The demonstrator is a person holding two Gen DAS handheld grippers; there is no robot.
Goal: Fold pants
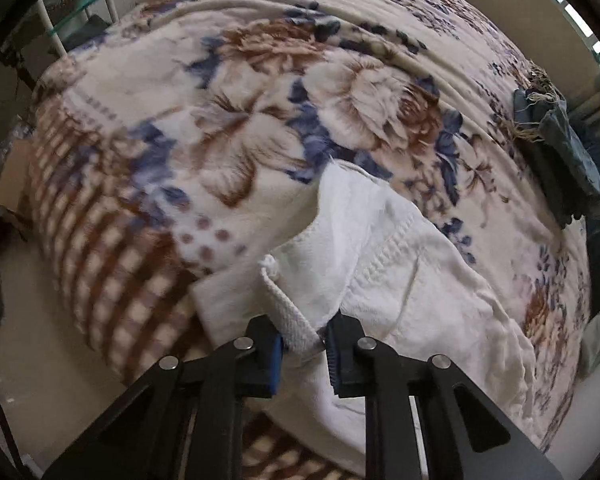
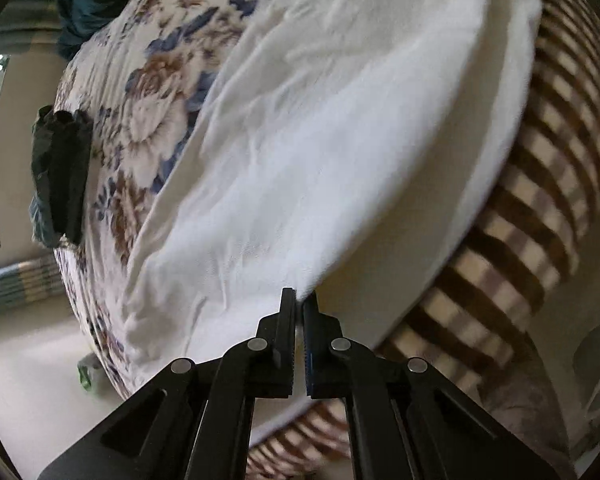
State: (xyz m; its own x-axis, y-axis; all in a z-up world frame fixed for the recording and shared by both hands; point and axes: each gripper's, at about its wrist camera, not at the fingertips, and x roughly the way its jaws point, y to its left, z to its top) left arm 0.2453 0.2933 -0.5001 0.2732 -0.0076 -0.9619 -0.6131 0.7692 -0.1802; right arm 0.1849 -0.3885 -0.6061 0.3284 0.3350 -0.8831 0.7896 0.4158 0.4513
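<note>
Both grippers clenched on white cotton pants, lower centre of each frame.

Left gripper (image 1: 302, 346) pinches the woven waistband; right gripper (image 2: 299, 304) nips a thin hem edge. The white cotton pants (image 2: 320, 120) lie limp and light across the floral blanket bed (image 1: 220, 120); seams likely give the firmest hold.

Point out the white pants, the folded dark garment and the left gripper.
white pants (image 2: 320, 128): right wrist view, middle of the spread leg.
folded dark garment (image 1: 560, 152): left wrist view, its top face.
left gripper (image 1: 304, 344): left wrist view, between fingertips, shut on the pants' belt loop.
</note>
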